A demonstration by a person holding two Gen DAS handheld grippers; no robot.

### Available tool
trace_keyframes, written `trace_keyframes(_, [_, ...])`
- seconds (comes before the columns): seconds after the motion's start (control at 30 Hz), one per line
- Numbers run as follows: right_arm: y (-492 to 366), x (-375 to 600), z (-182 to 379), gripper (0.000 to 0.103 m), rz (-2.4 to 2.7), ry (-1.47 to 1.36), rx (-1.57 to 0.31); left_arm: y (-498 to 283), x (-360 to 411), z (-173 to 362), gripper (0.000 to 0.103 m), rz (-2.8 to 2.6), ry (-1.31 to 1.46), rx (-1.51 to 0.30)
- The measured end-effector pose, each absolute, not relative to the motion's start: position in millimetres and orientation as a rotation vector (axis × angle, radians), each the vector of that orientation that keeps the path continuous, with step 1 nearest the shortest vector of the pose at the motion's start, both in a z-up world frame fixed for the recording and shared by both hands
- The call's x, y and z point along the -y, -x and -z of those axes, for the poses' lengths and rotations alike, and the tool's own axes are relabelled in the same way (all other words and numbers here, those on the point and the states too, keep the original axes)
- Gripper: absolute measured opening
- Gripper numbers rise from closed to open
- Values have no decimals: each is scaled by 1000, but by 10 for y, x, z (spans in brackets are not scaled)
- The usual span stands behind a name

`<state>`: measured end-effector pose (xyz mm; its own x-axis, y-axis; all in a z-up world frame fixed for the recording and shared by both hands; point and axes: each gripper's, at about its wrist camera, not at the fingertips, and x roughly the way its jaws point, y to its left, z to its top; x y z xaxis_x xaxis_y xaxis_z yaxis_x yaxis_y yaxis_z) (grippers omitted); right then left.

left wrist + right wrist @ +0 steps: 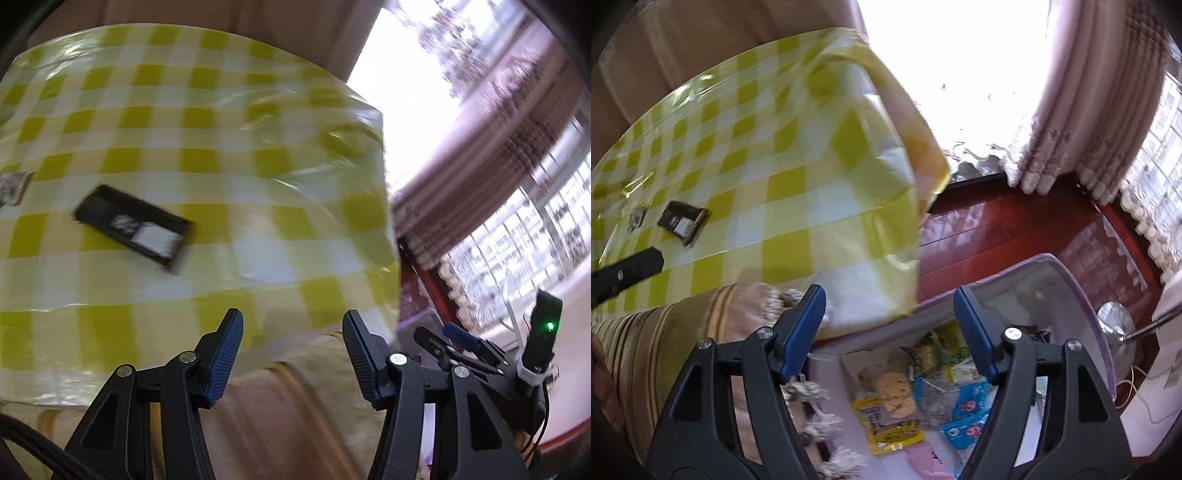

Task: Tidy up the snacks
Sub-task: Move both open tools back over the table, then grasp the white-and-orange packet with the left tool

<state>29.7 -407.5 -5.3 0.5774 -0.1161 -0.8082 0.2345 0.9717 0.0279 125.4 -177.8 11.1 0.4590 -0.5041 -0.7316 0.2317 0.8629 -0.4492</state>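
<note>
Glossy plastic film covers the checked tablecloth (207, 155); the dark snack packet (133, 229) looks matt, the red wooden floor (997, 236) polished, the bin (1082, 295) translucent plastic

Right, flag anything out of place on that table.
Two snacks are not yet in the bin: a black packet lying askew on the tablecloth, and a small packet at its left edge.
</note>
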Motion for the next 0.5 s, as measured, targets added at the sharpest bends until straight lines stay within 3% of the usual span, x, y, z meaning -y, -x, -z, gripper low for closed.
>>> trace_keyframes(0.5, [-730,3360,7,79,57,-38,-941,-1583,288,92,64,157,506,-994])
